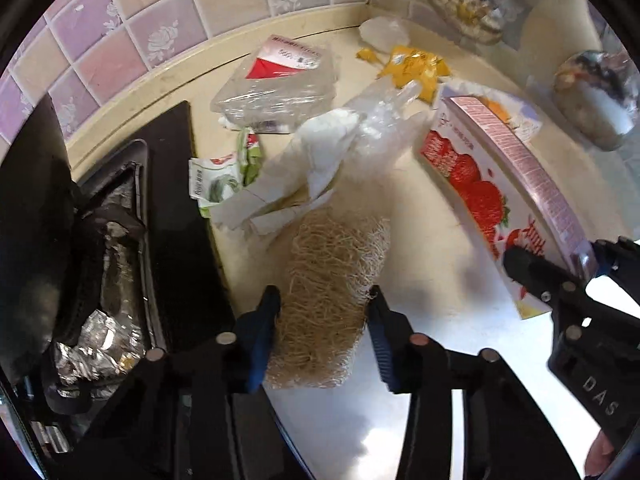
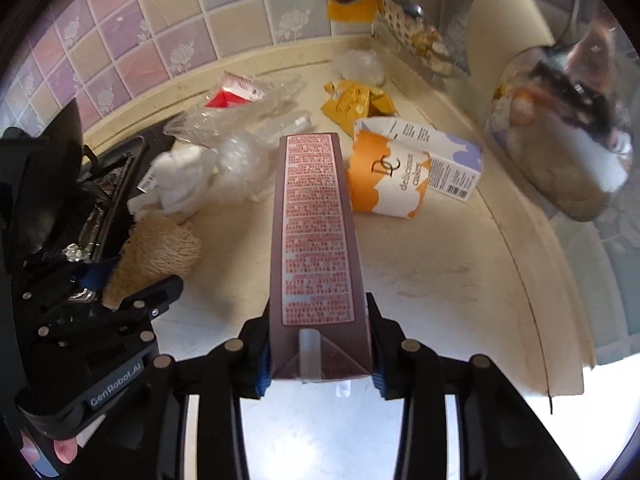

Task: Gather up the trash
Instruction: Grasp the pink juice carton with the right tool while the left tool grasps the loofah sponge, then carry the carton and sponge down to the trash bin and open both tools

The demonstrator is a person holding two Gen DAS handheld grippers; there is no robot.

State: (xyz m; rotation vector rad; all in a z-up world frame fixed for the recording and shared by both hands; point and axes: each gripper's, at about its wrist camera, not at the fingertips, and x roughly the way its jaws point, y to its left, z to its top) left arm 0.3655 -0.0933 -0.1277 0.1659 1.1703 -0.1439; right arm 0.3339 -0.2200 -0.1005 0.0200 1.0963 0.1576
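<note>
Between my left tongs [image 1: 324, 300], low centre, sits the loofah scrubber [image 1: 330, 280], clamped, while my right tongs [image 2: 318, 344] pinch the strawberry carton [image 2: 314, 232]; I'd lift both straight up off the desk [image 1: 436, 264], gently.

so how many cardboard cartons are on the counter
2: the strawberry carton clamped in the right gripper, and the orange cake carton lying behind it. Others may hide under wrappers.
</note>
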